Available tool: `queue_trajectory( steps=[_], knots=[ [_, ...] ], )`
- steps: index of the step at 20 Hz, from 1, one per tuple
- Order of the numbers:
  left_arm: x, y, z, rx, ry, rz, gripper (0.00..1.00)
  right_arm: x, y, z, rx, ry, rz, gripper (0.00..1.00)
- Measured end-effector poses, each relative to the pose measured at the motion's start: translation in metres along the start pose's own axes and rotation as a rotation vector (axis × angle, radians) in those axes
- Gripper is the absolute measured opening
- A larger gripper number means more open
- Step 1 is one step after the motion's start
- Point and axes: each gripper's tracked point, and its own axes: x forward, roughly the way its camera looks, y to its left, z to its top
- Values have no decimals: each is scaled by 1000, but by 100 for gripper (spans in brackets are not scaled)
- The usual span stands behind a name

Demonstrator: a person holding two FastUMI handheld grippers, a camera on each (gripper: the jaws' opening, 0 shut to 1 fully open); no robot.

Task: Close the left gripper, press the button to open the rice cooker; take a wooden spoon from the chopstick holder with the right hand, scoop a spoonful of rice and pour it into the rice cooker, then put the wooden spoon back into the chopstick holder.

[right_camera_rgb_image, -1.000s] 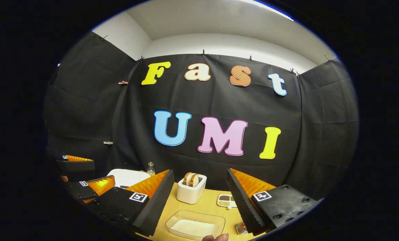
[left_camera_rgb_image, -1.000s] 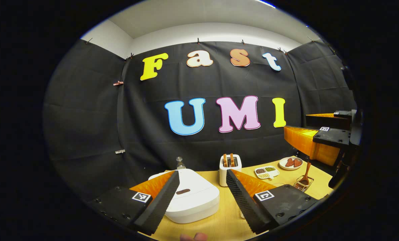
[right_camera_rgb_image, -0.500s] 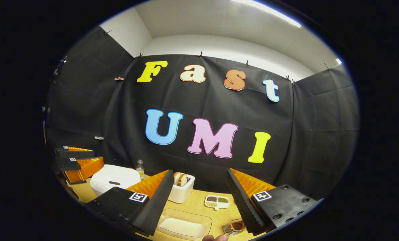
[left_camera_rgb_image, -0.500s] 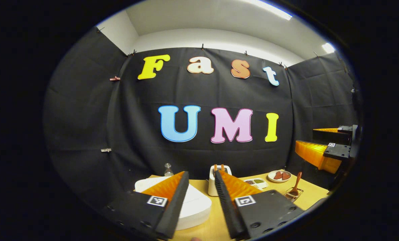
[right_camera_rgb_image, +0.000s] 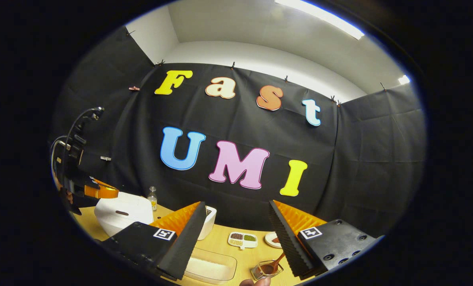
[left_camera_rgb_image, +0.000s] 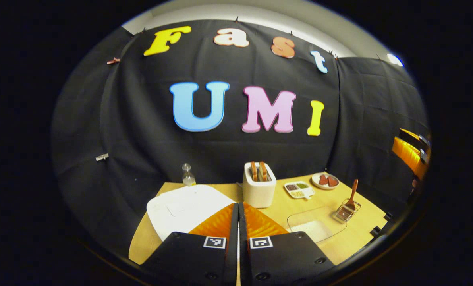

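While your left gripper (left_camera_rgb_image: 238, 222) has its jaws pressed together above the closed cooker (left_camera_rgb_image: 184, 206), your right gripper (right_camera_rgb_image: 236, 234) is spread, with the spoon (right_camera_rgb_image: 275, 263) below its right jaw. Likely light and stiff; take the handle.

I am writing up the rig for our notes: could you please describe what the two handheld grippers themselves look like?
Both look alike. The left gripper has two wedge-shaped fingers on flat black bases with screw heads, each base carrying a small square black-and-white marker. The right gripper is built likewise, and its facing finger surfaces are finely ribbed.
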Motion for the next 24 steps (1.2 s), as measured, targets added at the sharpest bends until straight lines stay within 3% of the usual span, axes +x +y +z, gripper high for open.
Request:
queue_trajectory(
  steps=[8,20,24],
  knots=[
    [47,24,-41,-63,233,-126,8,-3,-17,-21,2,47,-78,98],
    [72,29,-72,-100,346,-139,8,-7,-36,-33,14,75,-151,98],
    [68,31,-75,-64,383,-145,8,-7,-37,-36,3,80,-151,98]
  ],
)
